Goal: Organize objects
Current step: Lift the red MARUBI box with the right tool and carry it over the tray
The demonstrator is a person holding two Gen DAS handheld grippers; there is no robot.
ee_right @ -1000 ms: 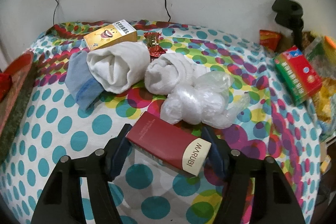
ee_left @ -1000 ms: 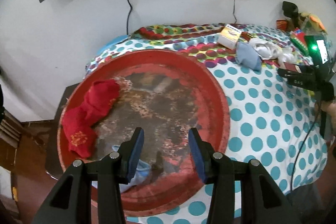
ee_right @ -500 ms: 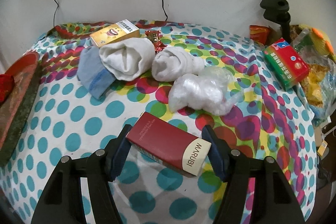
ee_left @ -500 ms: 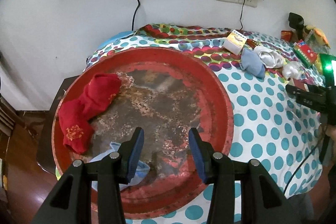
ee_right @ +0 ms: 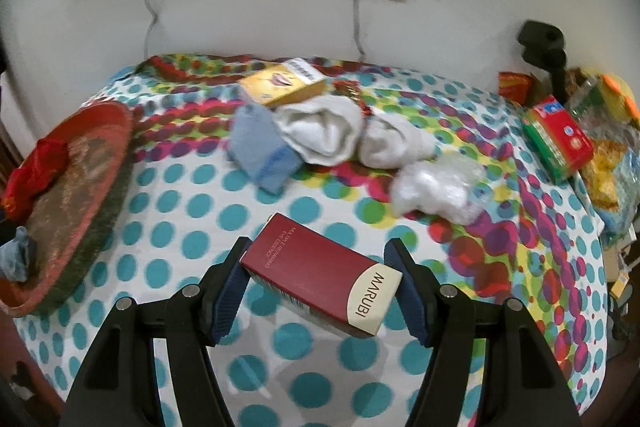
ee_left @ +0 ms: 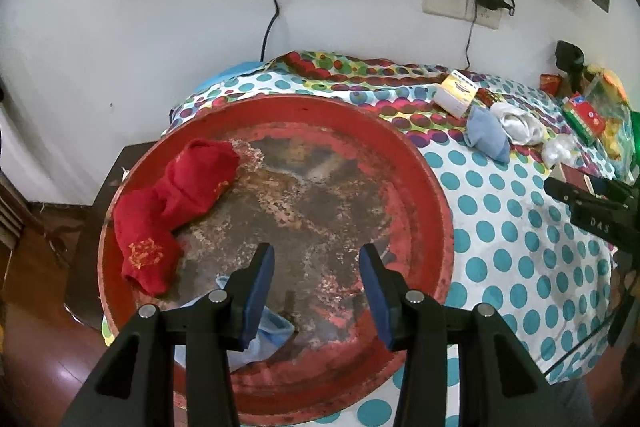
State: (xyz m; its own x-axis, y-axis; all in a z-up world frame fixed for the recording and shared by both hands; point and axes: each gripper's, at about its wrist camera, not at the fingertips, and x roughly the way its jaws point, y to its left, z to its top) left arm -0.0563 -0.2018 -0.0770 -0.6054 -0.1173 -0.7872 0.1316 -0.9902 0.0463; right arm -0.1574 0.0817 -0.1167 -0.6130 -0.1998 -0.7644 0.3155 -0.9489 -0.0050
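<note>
Since a second ago: right gripper (ee_right: 320,281) lifted and drawn back from sock pile, maroon MARUBI box (ee_right: 320,277) clamped crosswise in jaws, clear of dotted counter cloth (ee_right: 168,211). Red round tray (ee_left: 432,195) at counter's left end holds red cloth (ee_left: 176,203) and blue sock (ee_left: 264,331). Left gripper (ee_left: 316,291) hovers over tray, half open, empty.

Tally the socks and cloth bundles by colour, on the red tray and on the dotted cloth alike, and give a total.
Red sock bundle on the round red tray: 1
Light blue socks: 2, one on the tray, one on the dotted cloth
White rolled socks: 2
Total: 5
</note>
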